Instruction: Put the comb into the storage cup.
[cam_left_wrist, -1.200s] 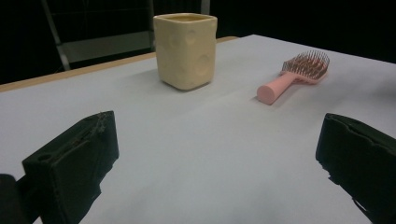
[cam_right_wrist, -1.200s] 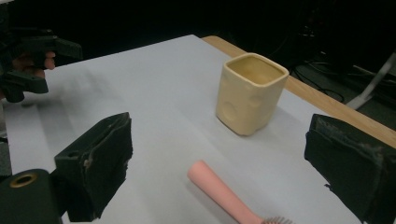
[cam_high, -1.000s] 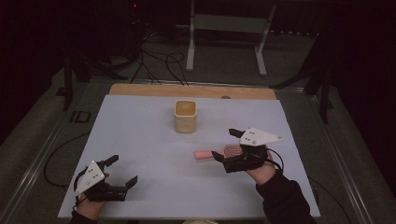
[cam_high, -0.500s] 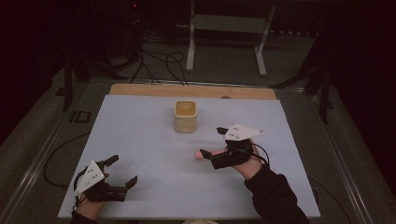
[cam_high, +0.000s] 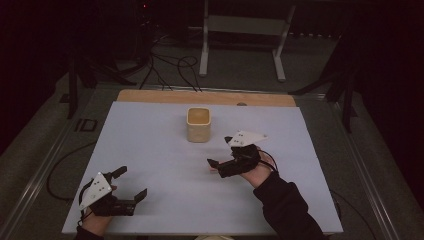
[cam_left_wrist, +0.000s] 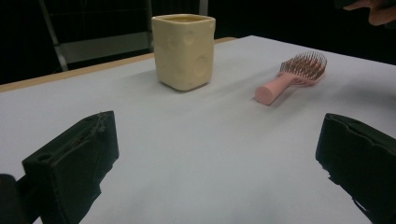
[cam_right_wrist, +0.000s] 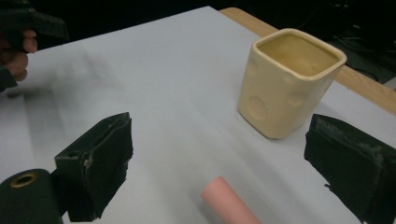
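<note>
A pink hairbrush (cam_left_wrist: 292, 77) lies flat on the white table, right of a cream square cup (cam_high: 199, 125). My right gripper (cam_high: 220, 151) hangs open just above the brush, covering most of it in the high view. In the right gripper view the pink handle end (cam_right_wrist: 229, 203) lies between the wide-apart jaws, with the cup (cam_right_wrist: 289, 84) just beyond. Near the front left corner my left gripper (cam_high: 131, 183) is open and holds nothing. From the left gripper view, its jaws frame the cup (cam_left_wrist: 184, 51) and the brush from a distance.
The white table sheet (cam_high: 150, 145) ends at a wooden strip (cam_high: 200, 96) along the far edge. Behind the table are a metal stand (cam_high: 240, 30) and cables on the floor. The person's left hand (cam_right_wrist: 18, 37) appears at the top left of the right gripper view.
My right gripper has moved left and forward over the brush, so the brush head and most of the handle are now covered. The left gripper has not moved.
</note>
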